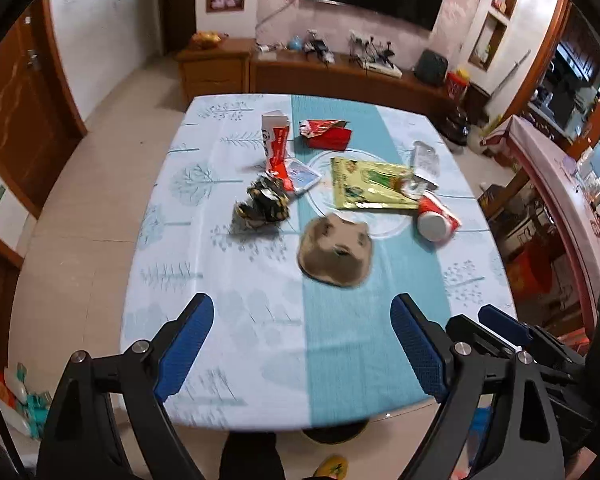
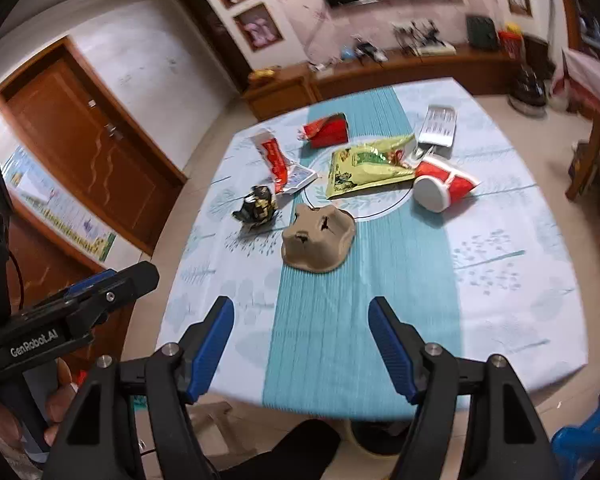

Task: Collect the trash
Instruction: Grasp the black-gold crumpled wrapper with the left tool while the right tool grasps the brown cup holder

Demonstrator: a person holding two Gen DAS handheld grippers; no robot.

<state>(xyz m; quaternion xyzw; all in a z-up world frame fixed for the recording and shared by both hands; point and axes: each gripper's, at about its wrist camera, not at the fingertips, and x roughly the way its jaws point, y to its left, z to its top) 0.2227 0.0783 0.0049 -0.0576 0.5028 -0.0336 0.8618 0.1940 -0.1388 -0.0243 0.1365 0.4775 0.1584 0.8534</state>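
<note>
The left gripper (image 1: 302, 312) hangs over the near edge of the table (image 1: 220, 340) with its blue-padded fingers (image 1: 188, 348) spread wide and nothing between them; the right gripper (image 2: 301, 316) hangs beside it in the same way, jaws wide apart and empty, above the teal stripe that runs down the middle of the tablecloth (image 2: 500, 280). Each gripper shows at the edge of the other's view, and a hand (image 2: 56, 404) grips the left one's handle. All the trash lies farther up the table, well apart from both sets of fingers. Nearest is a brown moulded paper cup tray (image 1: 336, 252), upside down on the stripe. To its left sits a crumpled black and yellow wrapper (image 1: 262, 204), and just behind that a red and white carton (image 1: 277, 144) leans over a small white packet (image 1: 302, 176), touching it. A torn red box (image 1: 326, 134) lies toward the far edge. At the centre a yellow-green snack bag (image 1: 370, 184) lies flat (its right end is crumpled against other scraps), and a red paper cup (image 1: 436, 220) lies on its side just beside that end, white base toward the cameras. Behind the cup lies a clear plastic blister pack (image 2: 438, 126). Both views are slightly blurred.
</note>
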